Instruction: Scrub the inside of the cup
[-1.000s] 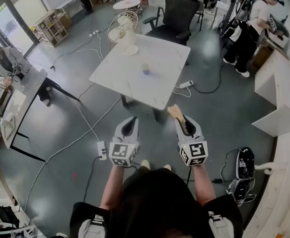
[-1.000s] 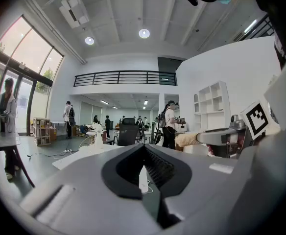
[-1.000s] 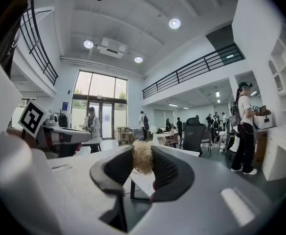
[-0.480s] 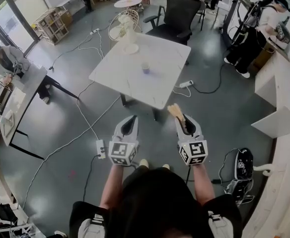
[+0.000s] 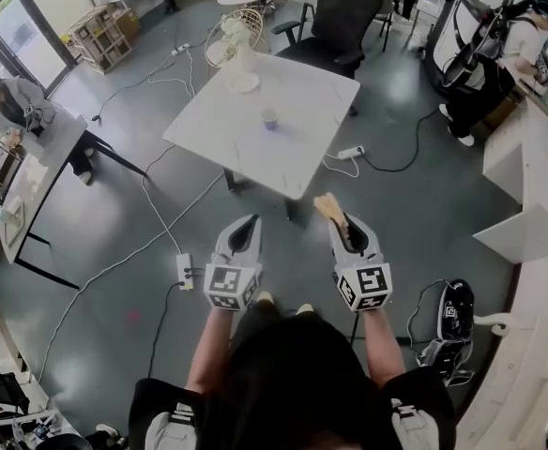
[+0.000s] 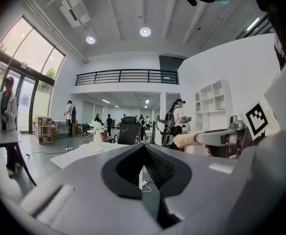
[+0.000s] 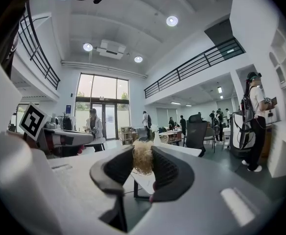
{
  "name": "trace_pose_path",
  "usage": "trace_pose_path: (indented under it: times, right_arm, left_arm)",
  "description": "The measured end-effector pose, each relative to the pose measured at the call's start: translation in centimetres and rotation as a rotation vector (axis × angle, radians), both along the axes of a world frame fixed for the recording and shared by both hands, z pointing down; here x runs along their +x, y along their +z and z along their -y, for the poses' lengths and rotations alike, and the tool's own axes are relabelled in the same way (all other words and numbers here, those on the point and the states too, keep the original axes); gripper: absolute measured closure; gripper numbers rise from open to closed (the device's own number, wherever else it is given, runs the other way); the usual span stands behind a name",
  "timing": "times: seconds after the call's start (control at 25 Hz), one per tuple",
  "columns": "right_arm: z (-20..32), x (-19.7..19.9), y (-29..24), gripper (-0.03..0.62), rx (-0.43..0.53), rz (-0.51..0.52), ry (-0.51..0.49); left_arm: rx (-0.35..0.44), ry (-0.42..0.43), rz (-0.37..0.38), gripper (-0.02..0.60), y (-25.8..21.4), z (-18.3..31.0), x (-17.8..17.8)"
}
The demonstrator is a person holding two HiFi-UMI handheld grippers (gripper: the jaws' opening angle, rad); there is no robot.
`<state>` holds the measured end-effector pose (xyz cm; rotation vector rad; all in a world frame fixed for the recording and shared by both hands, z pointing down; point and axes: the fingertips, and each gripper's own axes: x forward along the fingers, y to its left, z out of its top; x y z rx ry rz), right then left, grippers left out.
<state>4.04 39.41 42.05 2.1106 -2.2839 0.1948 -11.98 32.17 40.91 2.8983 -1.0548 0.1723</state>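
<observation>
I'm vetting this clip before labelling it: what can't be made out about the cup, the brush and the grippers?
- Cup, head view: too small and far off on the table to see its inside.
- Brush, right gripper view: only the bristly tip shows; the right gripper is shut on it and hides the rest.
- Cup, left gripper view: not findable; too small, or behind the shut, empty left gripper.

Light was bright and even: daylight from tall windows (image 6: 20, 77), round ceiling lamps (image 6: 144, 32). My views bent at edges, corners dark.
</observation>
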Motion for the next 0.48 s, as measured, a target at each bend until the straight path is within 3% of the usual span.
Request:
trace_pose_path:
  times: [0.24,0.48]
  right_arm:
    - [-0.2,1.2,0.5,0.487,0.004,0.000,-0.031]
    - [2.4,2.7,1.1,0.487,0.008,0.011,-0.038]
  left_arm:
    - [-0.003,-0.017,0.015,0.574,0.6,-0.3,1.8]
    - [-0.007,-0.007,0.019,0.574,1.2,2.6,4.0]
